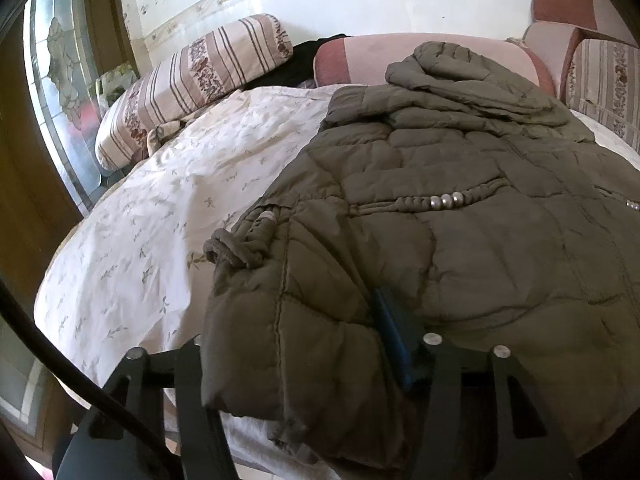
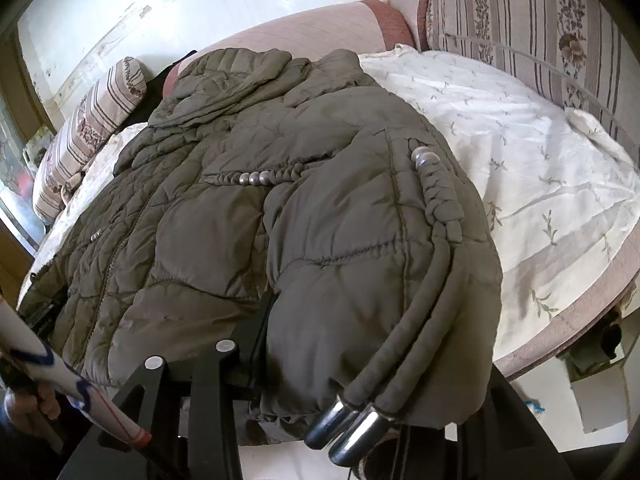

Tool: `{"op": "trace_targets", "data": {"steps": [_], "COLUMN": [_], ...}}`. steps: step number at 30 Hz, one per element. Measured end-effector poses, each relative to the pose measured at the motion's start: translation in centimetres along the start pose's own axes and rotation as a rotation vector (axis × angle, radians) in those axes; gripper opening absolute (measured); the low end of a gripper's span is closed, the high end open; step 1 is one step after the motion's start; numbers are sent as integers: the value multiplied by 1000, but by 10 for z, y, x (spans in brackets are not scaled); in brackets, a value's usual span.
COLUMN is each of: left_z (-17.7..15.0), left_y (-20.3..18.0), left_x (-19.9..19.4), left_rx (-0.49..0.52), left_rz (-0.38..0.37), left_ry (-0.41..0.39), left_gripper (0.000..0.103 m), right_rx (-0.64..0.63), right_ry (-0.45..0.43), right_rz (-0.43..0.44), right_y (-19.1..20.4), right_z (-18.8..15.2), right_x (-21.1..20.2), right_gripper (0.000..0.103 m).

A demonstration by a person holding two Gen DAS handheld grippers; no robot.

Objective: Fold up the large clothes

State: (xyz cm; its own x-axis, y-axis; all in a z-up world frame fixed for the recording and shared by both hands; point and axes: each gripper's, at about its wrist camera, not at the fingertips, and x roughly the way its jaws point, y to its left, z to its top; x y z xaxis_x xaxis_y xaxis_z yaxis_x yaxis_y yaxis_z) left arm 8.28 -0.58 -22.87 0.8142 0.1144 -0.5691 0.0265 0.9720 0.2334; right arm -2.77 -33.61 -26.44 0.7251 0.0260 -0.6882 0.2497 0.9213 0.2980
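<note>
Olive quilted jacket (image 1: pixel 460 216) lies spread on the bed (image 1: pixel 132 216), hood end toward the pink bolster (image 1: pixel 400 56) at the far side, hem end at the near edge by both tools. White floral sheet shows bare on either side of it. Left tool (image 1: pixel 304 344) is clenched on the jacket's near left corner: puffy fabric bunches between the fingers, blue pad (image 1: pixel 394 332) of the right-hand finger pressed into the fabric, the other finger mostly hidden under the fold. Right tool (image 2: pixel 360 344) grips the near right corner the same way; its left finger (image 2: pixel 256 328) digs into the quilting, the opposite finger is covered by the jacket. Braided drawcords (image 2: pixel 400 332) with shiny metal tips (image 2: pixel 352 432) hang over that corner, dangling past the bed edge in front of the right tool. A row of silver beads (image 1: pixel 444 200) sits along a gathered seam mid-jacket. Another knotted cord (image 1: pixel 236 248) rests at the jacket's left edge on the sheet. Striped floral pillow (image 1: pixel 192 84) lies far left against the wall; a matching striped cushion (image 2: pixel 540 36) stands far right. In the right view, a hand (image 2: pixel 36 404) and a white sleeve with blue and red lines show at lower left.
</note>
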Motion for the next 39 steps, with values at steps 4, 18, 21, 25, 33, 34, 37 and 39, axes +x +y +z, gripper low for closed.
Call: {"op": "trace_targets", "data": {"steps": [4, 18, 21, 25, 33, 34, 37, 39], "left_z": [-1, -4, -4, -5, -5, -5, -5, -4], "left_y": [-3, -13, -14, -14, -14, -14, -15, -16], "left_x": [0, -2, -3, -4, -6, -7, -9, -12], "left_rx": [15, 61, 66, 73, 82, 82, 88, 92], "left_rz": [4, 51, 54, 52, 50, 49, 43, 37], "left_ry": [-8, -26, -30, -35, -47, -49, -58, -65], "left_gripper": [49, 48, 47, 44, 38, 36, 31, 28], "right_rx": [-116, -192, -204, -209, -218, -218, -218, -218], "right_ry": [-24, -29, -31, -32, -38, -40, -44, -49], "right_rz": [-101, -168, -180, -184, -194, -195, -195, -193], "right_y": [21, 31, 33, 33, 35, 35, 36, 36], "right_z": [-2, -4, -5, -5, -5, -5, -5, -5], "right_x": [-2, -3, -3, -3, -5, -5, -7, -9], "right_gripper": [35, 34, 34, 34, 34, 34, 32, 31]}}
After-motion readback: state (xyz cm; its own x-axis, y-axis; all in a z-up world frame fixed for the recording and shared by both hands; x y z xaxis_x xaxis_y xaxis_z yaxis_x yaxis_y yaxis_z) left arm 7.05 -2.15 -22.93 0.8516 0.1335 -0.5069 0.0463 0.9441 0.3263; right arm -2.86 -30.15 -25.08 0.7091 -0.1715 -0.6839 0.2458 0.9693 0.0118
